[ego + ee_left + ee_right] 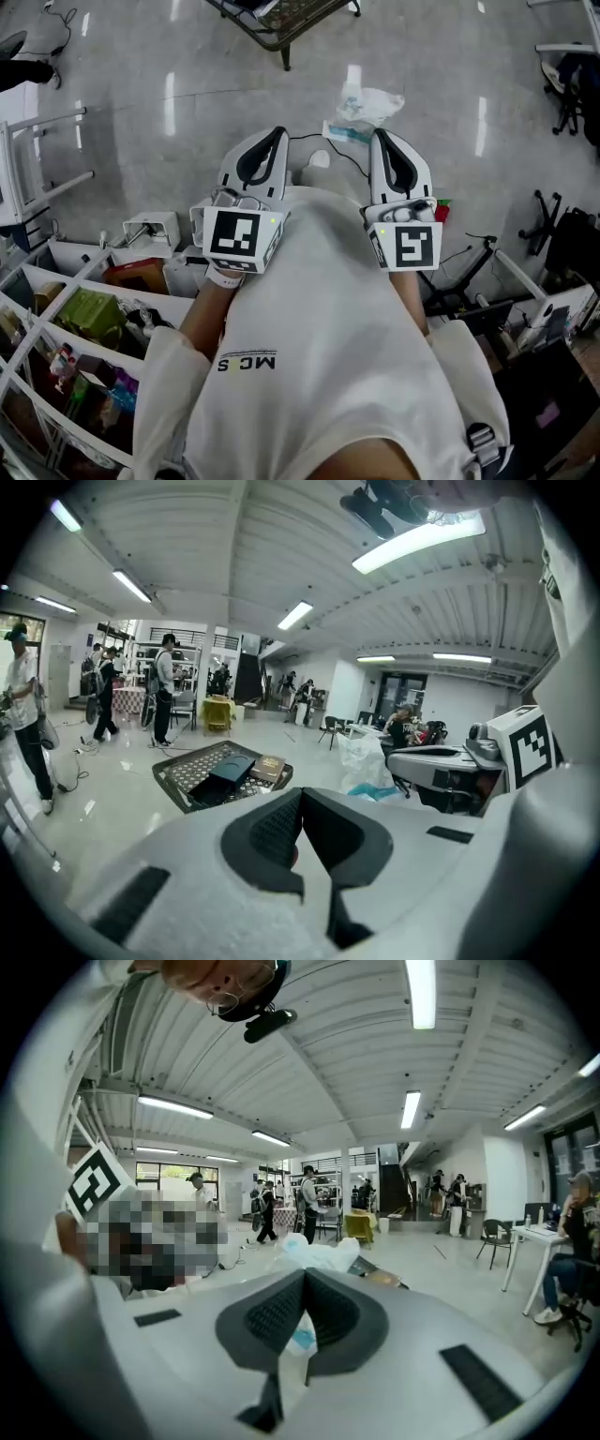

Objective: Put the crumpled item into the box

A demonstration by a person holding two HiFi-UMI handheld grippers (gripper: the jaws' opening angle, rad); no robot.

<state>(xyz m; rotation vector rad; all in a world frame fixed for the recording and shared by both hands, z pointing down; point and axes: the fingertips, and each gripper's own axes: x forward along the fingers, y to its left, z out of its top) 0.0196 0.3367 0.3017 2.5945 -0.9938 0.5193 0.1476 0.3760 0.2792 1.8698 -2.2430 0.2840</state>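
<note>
A crumpled white plastic bag [371, 105] lies on the shiny floor ahead of me, with a pale blue piece at its near edge. It also shows as the bag [364, 761] in the left gripper view and the bag [315, 1252] just past the jaws in the right gripper view. A black mesh crate [281, 21] stands farther off; that crate [221, 774] holds a dark box and a book. My left gripper [279, 132] and right gripper [377, 135] are held side by side at chest height, well short of the bag. Both are shut with nothing in them.
White shelving [66, 328] with assorted goods stands at my left. A small white device [152, 228] and cables lie on the floor. Chair bases [547, 220] and stands crowd the right. Several people [164, 688] stand far across the hall.
</note>
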